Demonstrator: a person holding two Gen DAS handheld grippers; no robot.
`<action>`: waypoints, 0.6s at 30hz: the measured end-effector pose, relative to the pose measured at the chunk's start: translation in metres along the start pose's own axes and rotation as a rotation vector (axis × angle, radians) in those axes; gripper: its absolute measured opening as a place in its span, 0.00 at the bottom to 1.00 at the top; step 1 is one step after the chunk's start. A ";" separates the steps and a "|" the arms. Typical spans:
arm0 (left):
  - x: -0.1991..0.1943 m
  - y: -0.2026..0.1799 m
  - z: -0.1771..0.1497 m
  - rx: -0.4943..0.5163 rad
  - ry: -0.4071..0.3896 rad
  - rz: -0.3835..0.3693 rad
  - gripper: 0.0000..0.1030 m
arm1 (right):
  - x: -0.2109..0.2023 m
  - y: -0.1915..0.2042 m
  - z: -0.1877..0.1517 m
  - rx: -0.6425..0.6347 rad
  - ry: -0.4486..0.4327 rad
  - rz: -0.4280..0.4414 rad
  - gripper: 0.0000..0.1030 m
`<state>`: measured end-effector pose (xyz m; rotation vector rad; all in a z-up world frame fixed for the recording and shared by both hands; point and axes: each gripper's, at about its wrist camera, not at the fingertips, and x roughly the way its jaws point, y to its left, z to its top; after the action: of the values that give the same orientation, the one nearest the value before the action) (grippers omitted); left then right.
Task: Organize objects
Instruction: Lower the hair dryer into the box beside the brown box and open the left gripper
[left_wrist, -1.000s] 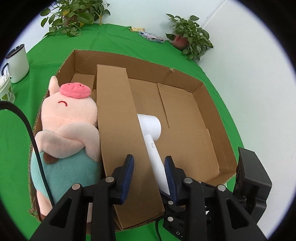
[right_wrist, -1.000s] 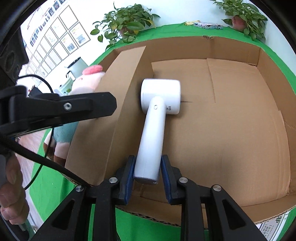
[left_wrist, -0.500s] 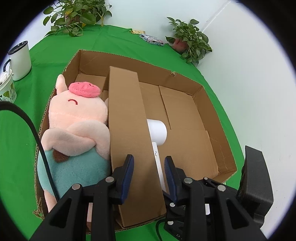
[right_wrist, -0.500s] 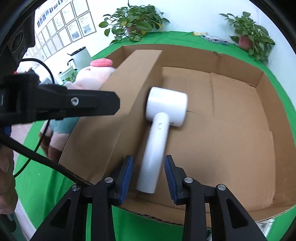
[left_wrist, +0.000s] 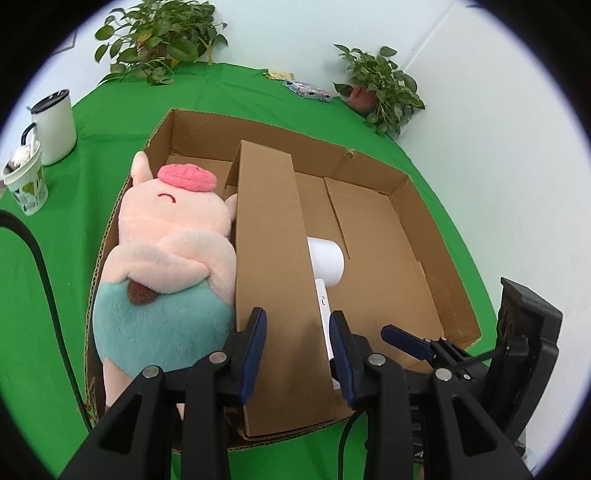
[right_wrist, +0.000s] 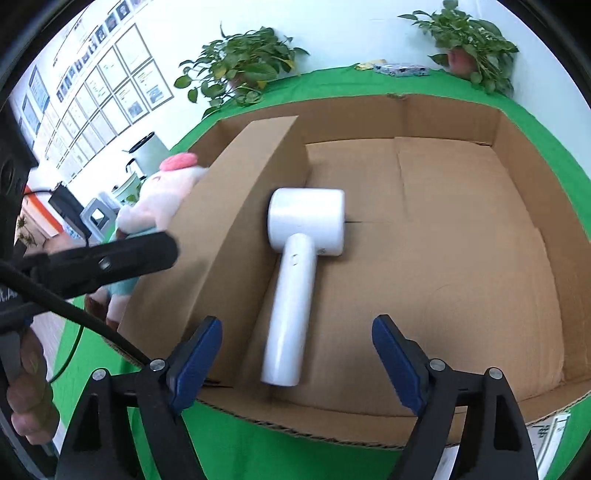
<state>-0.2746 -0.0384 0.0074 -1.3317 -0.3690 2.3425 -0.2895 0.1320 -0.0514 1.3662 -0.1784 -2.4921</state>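
A white hair dryer (right_wrist: 299, 273) lies flat in the right compartment of an open cardboard box (right_wrist: 480, 229), handle toward me. It also shows in the left wrist view (left_wrist: 327, 266). A cardboard divider (left_wrist: 273, 266) stands to its left. A pink plush pig (left_wrist: 170, 258) with teal trousers lies in the left compartment. My right gripper (right_wrist: 297, 363) is open and empty, just behind the dryer's handle end at the box's near wall. My left gripper (left_wrist: 297, 349) is open and empty, above the divider's near end.
The box sits on a green cloth (left_wrist: 110, 122). A white mug (left_wrist: 55, 125) and a paper cup (left_wrist: 26, 184) stand at left. Potted plants (left_wrist: 159, 37) and a small packet (left_wrist: 306, 88) are at the back. A black cable (left_wrist: 40, 266) crosses the left side.
My right gripper has opened and let go of the hair dryer, which now lies on the box floor. Both grippers have drawn back and up from the box.
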 end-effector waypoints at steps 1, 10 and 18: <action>0.000 0.002 0.000 -0.017 -0.002 -0.004 0.33 | 0.002 -0.002 0.002 -0.006 0.004 -0.004 0.76; -0.006 0.004 -0.009 -0.089 -0.002 -0.004 0.33 | 0.048 0.004 0.023 -0.029 0.153 0.015 0.24; -0.011 0.003 -0.019 -0.119 0.018 -0.005 0.33 | 0.048 0.010 0.021 -0.113 0.144 -0.036 0.23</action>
<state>-0.2543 -0.0457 0.0047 -1.4035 -0.5126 2.3345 -0.3294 0.1072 -0.0768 1.5059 0.0177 -2.3808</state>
